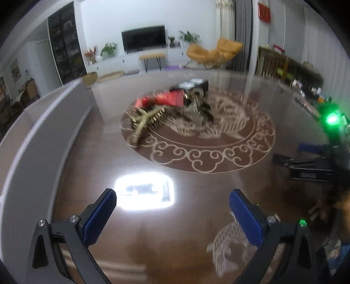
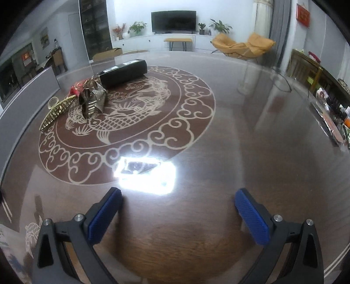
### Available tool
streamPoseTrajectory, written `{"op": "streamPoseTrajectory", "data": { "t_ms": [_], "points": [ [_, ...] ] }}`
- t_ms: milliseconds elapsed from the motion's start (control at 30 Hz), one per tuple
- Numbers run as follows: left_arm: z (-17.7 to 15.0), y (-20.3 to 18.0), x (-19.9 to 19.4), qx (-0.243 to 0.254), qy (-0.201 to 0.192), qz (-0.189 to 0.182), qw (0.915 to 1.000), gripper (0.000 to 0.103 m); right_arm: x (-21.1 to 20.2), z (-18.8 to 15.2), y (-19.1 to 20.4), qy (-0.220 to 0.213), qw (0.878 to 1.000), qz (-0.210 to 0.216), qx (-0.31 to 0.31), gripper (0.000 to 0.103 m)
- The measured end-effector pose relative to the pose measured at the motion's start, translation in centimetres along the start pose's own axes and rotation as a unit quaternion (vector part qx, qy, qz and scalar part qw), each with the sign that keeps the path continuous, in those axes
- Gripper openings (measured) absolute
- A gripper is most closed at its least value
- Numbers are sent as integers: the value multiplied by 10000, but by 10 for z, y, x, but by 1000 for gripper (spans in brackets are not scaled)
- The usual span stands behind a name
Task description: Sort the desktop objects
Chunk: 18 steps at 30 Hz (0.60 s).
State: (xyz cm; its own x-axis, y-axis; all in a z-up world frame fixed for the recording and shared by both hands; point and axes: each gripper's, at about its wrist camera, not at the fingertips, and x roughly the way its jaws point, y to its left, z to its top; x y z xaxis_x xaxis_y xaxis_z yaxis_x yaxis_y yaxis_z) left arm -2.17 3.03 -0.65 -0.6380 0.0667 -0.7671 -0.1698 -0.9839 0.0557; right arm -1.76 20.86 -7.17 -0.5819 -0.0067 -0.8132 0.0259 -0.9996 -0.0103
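Here's the pile I've got to sort: a long black box [image 2: 122, 73] lying flat toward the far left of the table [image 2: 240, 153], with a crumpled metallic ornament [image 2: 93, 102] right in front of it, something red [image 2: 76, 89] touching that on its left, and a gold comb-like piece [image 2: 57, 113] angled out toward the table's left edge. All of it sits bunched on the far left part of the round fish-and-cloud medallion [image 2: 188, 109], touching or overlapping, so I reckon I'll have to peel pieces off one at a time, not grab the heap. In the left wrist view the same cluster is smeared by blur, so I can't tell the pieces apart there.

My right gripper [image 2: 178, 204] hangs over bare wood at the near edge, fingers spread wide, nothing between them. Left gripper [image 1: 172, 205], same story: blue pads [image 1: 99, 215] far apart, empty, above a bright lamp reflection [image 1: 144, 191] on the glossy top. Both are well short of the pile and tilted down at the table, which looks like a ready stance for reaching in.

Beyond the table, a television [image 2: 174, 20] and a yellow lounge chair [image 2: 242, 44] against the far wall
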Motion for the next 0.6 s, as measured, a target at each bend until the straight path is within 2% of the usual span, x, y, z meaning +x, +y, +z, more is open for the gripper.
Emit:
{"op": "streamPoseTrajectory", "data": {
  "t_ms": [233,467,600],
  "points": [
    [1,-12,41,80,314,216,9992,103,-2,-2,0,4,10000,-6,-12,103],
    [-1,1,49,-298,413,-98,9987,103,-2,-1,0,3,10000,-5,-13,103],
    [0,1,50,-295,403,-91,9987,103,-2,-1,0,3,10000,-5,-13,103]
  ]
}}
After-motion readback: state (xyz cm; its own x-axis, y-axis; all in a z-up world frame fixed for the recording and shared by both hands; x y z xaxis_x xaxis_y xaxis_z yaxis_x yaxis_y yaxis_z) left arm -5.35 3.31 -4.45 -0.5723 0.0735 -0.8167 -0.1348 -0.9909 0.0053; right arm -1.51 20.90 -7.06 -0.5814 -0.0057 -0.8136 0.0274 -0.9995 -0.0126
